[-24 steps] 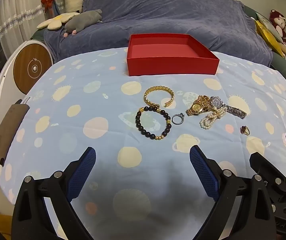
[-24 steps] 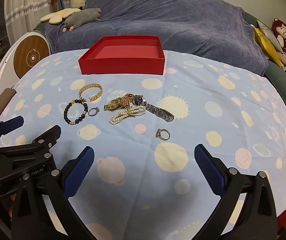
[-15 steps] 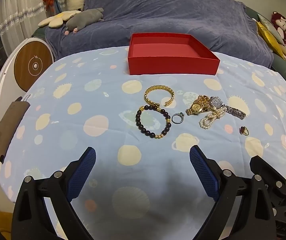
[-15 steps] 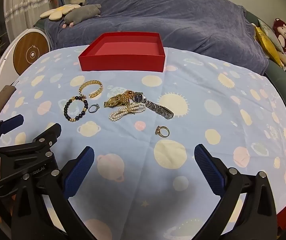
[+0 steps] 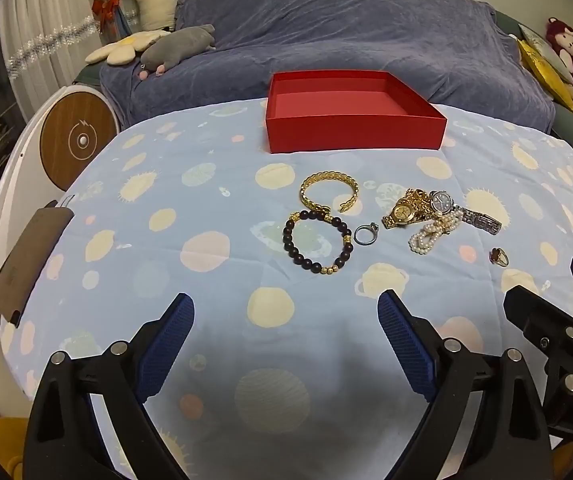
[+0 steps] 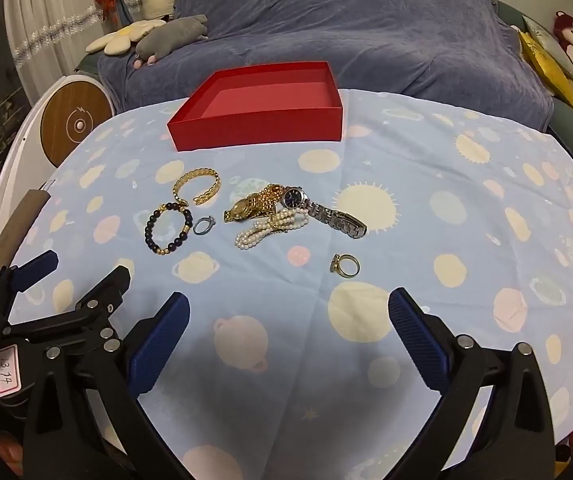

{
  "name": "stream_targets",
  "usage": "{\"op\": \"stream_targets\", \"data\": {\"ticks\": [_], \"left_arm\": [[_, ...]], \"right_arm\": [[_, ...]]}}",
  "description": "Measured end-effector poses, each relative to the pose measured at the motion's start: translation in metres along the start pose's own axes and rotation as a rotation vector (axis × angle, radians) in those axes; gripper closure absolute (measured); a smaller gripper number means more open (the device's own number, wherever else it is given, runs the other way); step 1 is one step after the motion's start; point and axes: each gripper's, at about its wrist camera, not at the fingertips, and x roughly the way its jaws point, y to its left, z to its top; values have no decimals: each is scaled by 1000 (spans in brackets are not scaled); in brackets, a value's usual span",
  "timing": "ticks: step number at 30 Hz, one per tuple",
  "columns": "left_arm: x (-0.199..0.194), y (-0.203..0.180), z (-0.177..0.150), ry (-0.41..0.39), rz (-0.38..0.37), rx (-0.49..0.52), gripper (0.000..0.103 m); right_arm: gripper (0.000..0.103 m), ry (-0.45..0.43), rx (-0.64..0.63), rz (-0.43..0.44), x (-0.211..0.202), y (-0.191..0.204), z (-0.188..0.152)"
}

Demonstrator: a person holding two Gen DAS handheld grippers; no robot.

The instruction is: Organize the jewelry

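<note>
An empty red box (image 5: 350, 114) (image 6: 262, 106) stands at the far side of the table. In front of it lie a gold bangle (image 5: 328, 194) (image 6: 198, 186), a dark bead bracelet (image 5: 316, 242) (image 6: 168, 228), a silver ring (image 5: 365, 234) (image 6: 203, 225), a gold watch (image 5: 402, 210) (image 6: 252, 204), a silver watch (image 5: 462, 210) (image 6: 322, 210), a pearl bracelet (image 5: 430, 234) (image 6: 270, 226) and a gold ring (image 5: 499, 257) (image 6: 344, 265). My left gripper (image 5: 286, 336) and right gripper (image 6: 288, 334) are open and empty, near the table's front edge.
The table has a light blue planet-print cloth (image 5: 206, 216). A sofa under a blue-grey cover (image 5: 346, 28) with plush toys stands behind it. A white device with a round wooden panel (image 5: 74, 140) stands at the left. Each gripper shows in the other's view.
Both grippers have moved forward and slightly up; the jewelry and box appear a little lower and closer. Nothing on the table has moved.
</note>
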Motion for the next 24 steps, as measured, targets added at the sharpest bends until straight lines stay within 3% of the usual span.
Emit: {"op": "stream_targets", "data": {"ticks": [3, 6, 24], "left_arm": [[7, 0, 1, 33, -23, 7, 15], [1, -2, 0, 2, -19, 8, 14], [10, 0, 2, 19, -27, -16, 15]], "right_arm": [[6, 6, 4, -18, 5, -1, -3], [6, -1, -11, -42, 6, -2, -6], [6, -6, -44, -58, 12, 3, -6]]}}
